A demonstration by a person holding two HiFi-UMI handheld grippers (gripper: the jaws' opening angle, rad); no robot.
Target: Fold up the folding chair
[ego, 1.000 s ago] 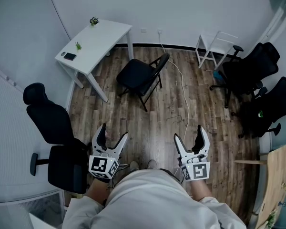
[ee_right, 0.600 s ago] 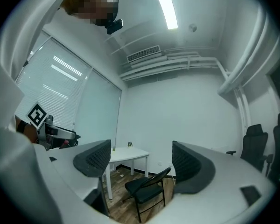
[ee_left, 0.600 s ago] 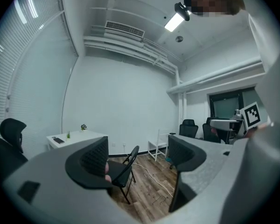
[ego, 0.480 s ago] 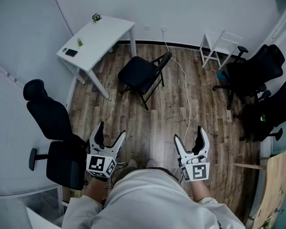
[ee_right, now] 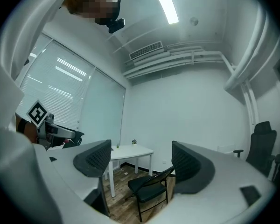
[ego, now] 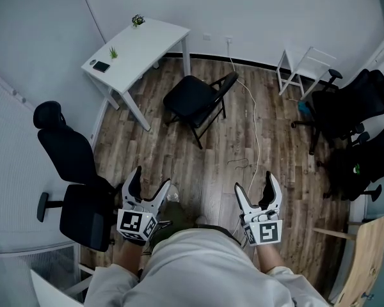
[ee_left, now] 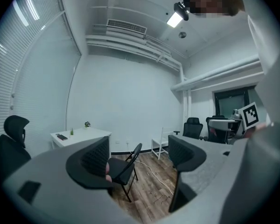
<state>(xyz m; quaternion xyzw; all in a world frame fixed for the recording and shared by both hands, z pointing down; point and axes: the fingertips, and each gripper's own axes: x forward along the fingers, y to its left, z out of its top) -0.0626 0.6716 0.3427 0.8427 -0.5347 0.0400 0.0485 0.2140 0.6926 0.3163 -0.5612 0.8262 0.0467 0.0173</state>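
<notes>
A black folding chair point(ego: 196, 98) stands unfolded on the wood floor beside the white desk point(ego: 137, 50), well ahead of me. It also shows between the jaws as the chair point(ee_left: 122, 166) in the left gripper view and the chair point(ee_right: 150, 187) in the right gripper view. My left gripper point(ego: 147, 184) is held low at the lower left, open and empty. My right gripper point(ego: 256, 185) is level with it at the lower right, open and empty too. Both are far from the chair.
A black office chair point(ego: 73, 178) stands close on my left. Two more office chairs point(ego: 349, 117) sit at the right, with a white side table point(ego: 304, 66) by the far wall. A white cable point(ego: 254, 130) runs across the floor. A wooden board point(ego: 365, 254) is at lower right.
The view has shifted slightly forward and left; the folding chair and desk sit a little further right and lower in the frame. Both grippers stay open in the same pose.
</notes>
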